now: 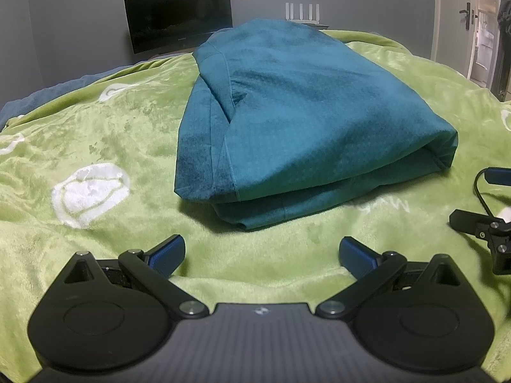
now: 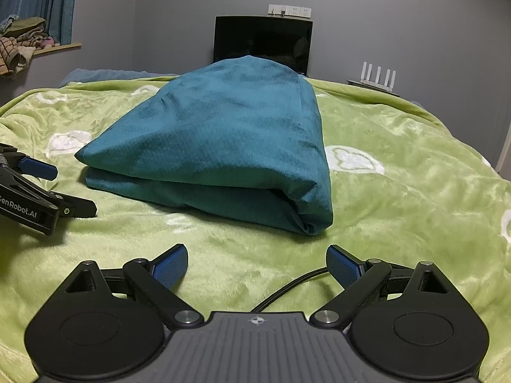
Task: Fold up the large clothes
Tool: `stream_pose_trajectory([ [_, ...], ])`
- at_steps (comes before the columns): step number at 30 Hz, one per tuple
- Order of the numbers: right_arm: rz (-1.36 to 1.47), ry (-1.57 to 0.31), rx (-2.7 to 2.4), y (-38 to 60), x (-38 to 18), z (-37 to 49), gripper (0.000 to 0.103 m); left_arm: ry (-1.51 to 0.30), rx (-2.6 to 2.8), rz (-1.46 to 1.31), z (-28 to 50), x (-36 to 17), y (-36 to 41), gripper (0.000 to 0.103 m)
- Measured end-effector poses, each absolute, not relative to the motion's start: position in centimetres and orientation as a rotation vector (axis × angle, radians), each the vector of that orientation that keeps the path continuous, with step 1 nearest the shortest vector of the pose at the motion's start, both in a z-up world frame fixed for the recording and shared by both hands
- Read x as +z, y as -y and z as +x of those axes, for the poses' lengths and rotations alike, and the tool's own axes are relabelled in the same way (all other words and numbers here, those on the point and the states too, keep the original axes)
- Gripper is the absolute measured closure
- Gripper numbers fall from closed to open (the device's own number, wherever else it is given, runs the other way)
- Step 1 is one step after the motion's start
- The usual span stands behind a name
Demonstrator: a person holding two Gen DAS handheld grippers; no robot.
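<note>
A teal garment [image 1: 287,121] lies folded into a thick bundle on the green blanket [image 1: 95,134]; it also shows in the right wrist view [image 2: 223,146]. My left gripper [image 1: 262,255] is open and empty, a short way in front of the bundle's near edge. My right gripper [image 2: 257,263] is open and empty, in front of the bundle's near right corner. Each gripper shows at the edge of the other's view: the right one [image 1: 488,223] and the left one [image 2: 35,191].
The green blanket [image 2: 415,191] with white patterns covers the bed. A dark monitor [image 2: 263,44] and a white router [image 2: 377,78] stand behind the bed by the grey wall. A shelf with piled clothes [image 2: 22,44] is at far left. A black cable [image 2: 287,290] lies under the right gripper.
</note>
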State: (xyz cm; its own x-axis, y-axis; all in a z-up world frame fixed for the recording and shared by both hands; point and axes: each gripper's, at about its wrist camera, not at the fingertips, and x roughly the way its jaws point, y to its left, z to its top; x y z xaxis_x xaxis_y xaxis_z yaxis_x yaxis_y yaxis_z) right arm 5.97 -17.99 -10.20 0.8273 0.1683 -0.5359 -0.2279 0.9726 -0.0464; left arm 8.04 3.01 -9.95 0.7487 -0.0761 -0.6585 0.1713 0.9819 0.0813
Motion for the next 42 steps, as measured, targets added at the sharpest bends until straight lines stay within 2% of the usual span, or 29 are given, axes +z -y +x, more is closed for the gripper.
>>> stream_pose_trajectory([
  [42,-0.111,-0.562,0.212,18.07,-10.25,5.95,0.006,-0.691,-0.164,0.128,7.83,-9.92,-3.21,0.0],
])
